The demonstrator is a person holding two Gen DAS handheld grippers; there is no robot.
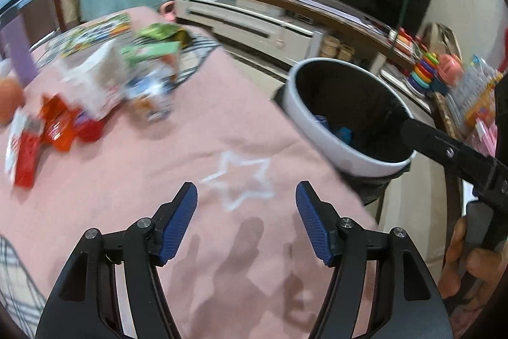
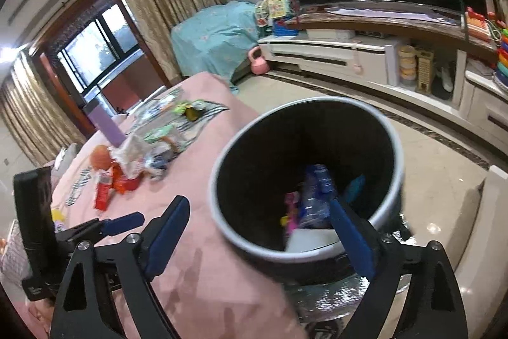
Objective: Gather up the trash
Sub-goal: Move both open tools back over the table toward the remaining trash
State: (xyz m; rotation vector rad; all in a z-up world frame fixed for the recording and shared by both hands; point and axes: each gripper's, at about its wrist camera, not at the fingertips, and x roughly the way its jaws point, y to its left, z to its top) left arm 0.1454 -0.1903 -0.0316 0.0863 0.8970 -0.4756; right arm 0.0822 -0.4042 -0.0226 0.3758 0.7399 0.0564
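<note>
The left gripper (image 1: pixel 246 202), black with ribbed blue pads, hovers over the pink fabric table cover (image 1: pixel 177 154) with its fingers spread wide and nothing between them, just short of a white star outline (image 1: pixel 241 183) printed on the cloth. Farther back on the cover lies a loose heap of trash: a red and orange crinkled snack wrapper (image 1: pixel 60 129), a red and white flat carton (image 1: pixel 23 154), a white crumpled bag (image 1: pixel 95 84) and green packets (image 1: pixel 158 48), all blurred, so finer detail is hard to make out. The right gripper (image 2: pixel 263 218) is likewise released and empty, one finger over the cloth and the other over the mouth of the round white-rimmed waste bin with a black inside (image 2: pixel 393 135), which stands just beside the table edge. In the bin lie blue and pink plastic wrappers (image 2: pixel 314 196)
</note>
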